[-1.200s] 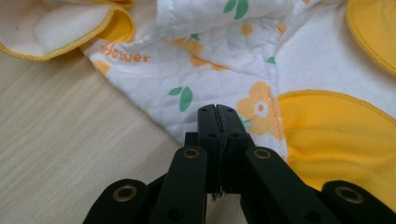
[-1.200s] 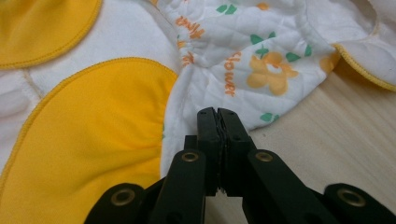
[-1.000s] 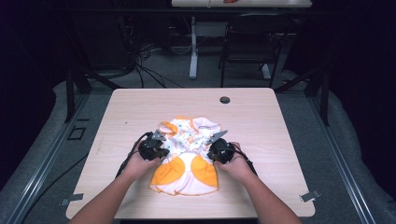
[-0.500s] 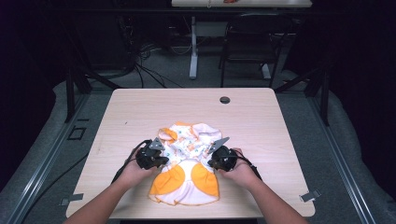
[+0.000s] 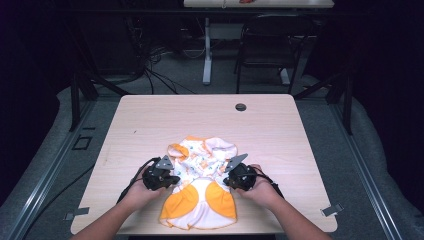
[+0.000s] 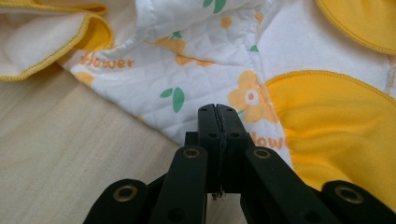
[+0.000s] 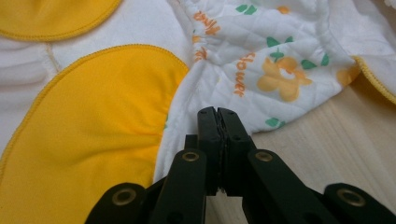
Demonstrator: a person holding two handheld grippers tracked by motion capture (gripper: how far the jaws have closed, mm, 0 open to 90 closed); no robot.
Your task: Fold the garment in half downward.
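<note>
**A:** what's the right gripper view showing at this point?

**B:** the right claw (image 7: 218, 114) comes up from the bottom middle, jaws pressed together, tips right at the edge of the quilted garment (image 7: 261, 60). can't tell if any fabric is actually pinched in there.

**A:** what's the garment like?

**B:** white quilted cloth with orange flowers, green leaves and orange "flower" lettering. a big yellow patch (image 7: 93, 135) sits left of the claw, another at top left. yellow stitched hem at far right, bare light-wood worktop (image 7: 336, 144) lower right.
</note>
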